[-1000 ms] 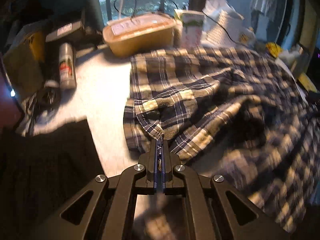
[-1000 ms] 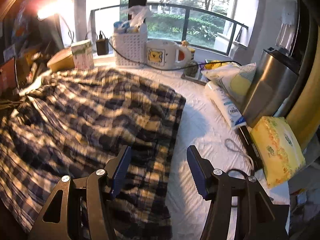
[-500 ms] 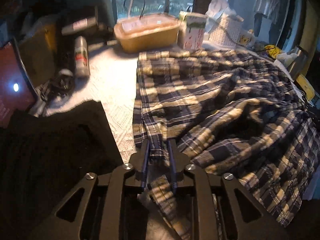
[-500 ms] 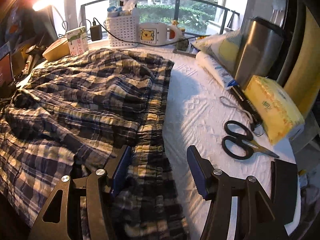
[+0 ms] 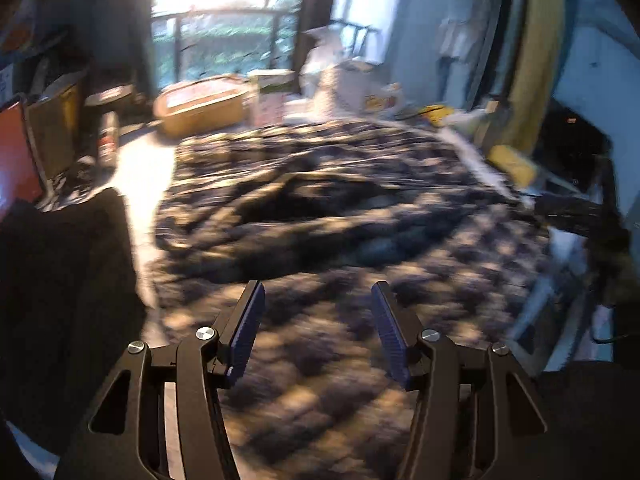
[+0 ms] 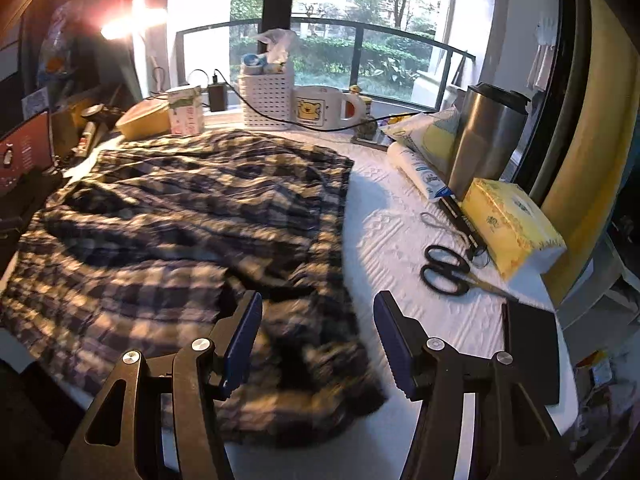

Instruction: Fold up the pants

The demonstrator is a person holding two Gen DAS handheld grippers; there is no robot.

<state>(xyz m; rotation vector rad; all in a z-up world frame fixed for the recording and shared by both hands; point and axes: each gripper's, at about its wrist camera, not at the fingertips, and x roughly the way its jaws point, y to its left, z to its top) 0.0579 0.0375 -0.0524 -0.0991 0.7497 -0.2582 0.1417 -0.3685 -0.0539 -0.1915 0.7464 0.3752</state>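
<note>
The plaid pants (image 6: 188,220) lie spread and rumpled across the white textured table (image 6: 400,240), covering most of its left and middle part, with one edge running from the far side down toward the near edge. In the left wrist view, which is heavily blurred, the same pants (image 5: 340,220) fill the middle of the picture.

The left gripper (image 5: 318,334) hangs above the cloth with its jaws parted; they have just been opening, and nothing is pinched between them, the fabric lying below and apart from the blue pads. The right gripper (image 6: 318,338) also has its jaws released and grasps nothing; it hovers over the near corner of the pants, its left finger above the cloth and its right finger above bare table.

To the right of the pants, on the bare table, lie black-handled scissors (image 6: 446,272), just beside a yellow tissue pack (image 6: 512,224) and a black pen-like stick (image 6: 462,220). Behind these stands a steel tumbler (image 6: 490,136). Along the window side stand a white slotted basket (image 6: 268,100), a large white mug (image 6: 324,108) with a cartoon print, a small carton (image 6: 185,110) and a tan tub (image 6: 146,120). A dark flat slab (image 6: 530,356) rests at the table's near right corner.
</note>
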